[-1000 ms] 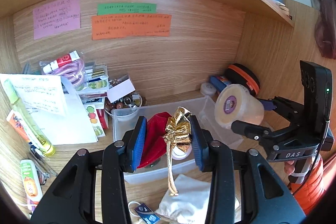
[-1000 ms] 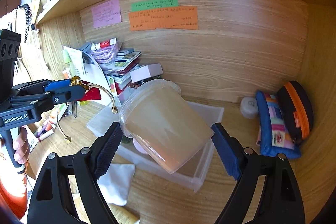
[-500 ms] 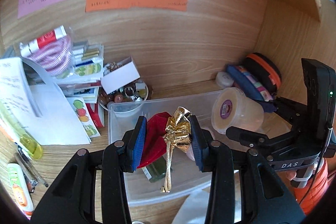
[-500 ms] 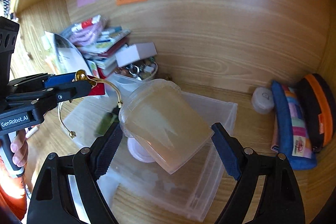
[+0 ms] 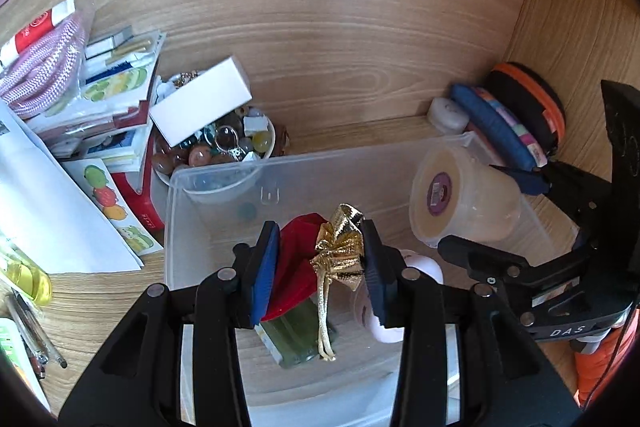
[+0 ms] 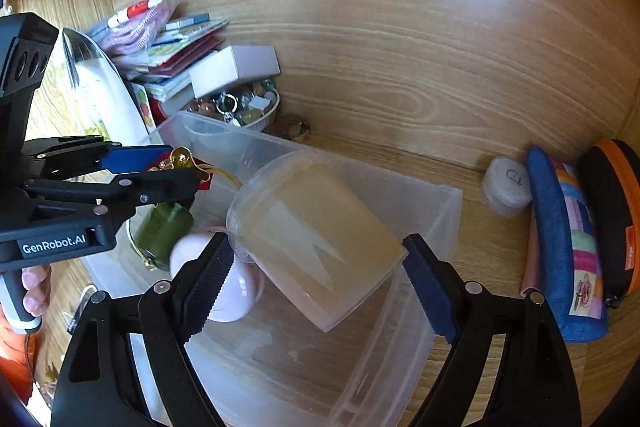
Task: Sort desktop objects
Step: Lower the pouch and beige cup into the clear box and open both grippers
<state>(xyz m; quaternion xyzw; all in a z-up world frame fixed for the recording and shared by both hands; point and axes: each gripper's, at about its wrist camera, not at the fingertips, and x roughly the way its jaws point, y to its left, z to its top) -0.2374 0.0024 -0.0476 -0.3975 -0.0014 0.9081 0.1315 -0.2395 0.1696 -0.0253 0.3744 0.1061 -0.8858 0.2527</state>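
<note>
My left gripper (image 5: 320,267) is shut on a red pouch with a gold bow (image 5: 320,255) and holds it over the clear plastic bin (image 5: 176,227). My right gripper (image 6: 316,283) is shut on a translucent lidded tub (image 6: 316,239), tilted, inside the bin's (image 6: 440,211) right half. The tub also shows in the left wrist view (image 5: 464,203). A green bottle (image 5: 296,335) and a pink round object (image 5: 384,311) lie on the bin floor. The left gripper also shows in the right wrist view (image 6: 160,171).
A bowl of beads and trinkets (image 5: 224,147) with a white box (image 5: 200,107) on it stands behind the bin. Books and papers (image 5: 100,99) pile at the left. A blue pencil case (image 6: 568,251), an orange-black case (image 6: 616,219) and a small white jar (image 6: 506,187) sit at the right.
Both grippers have moved forward and down over the bin. The pouch now hangs above the bin floor and the tub has sunk into its right half.
</note>
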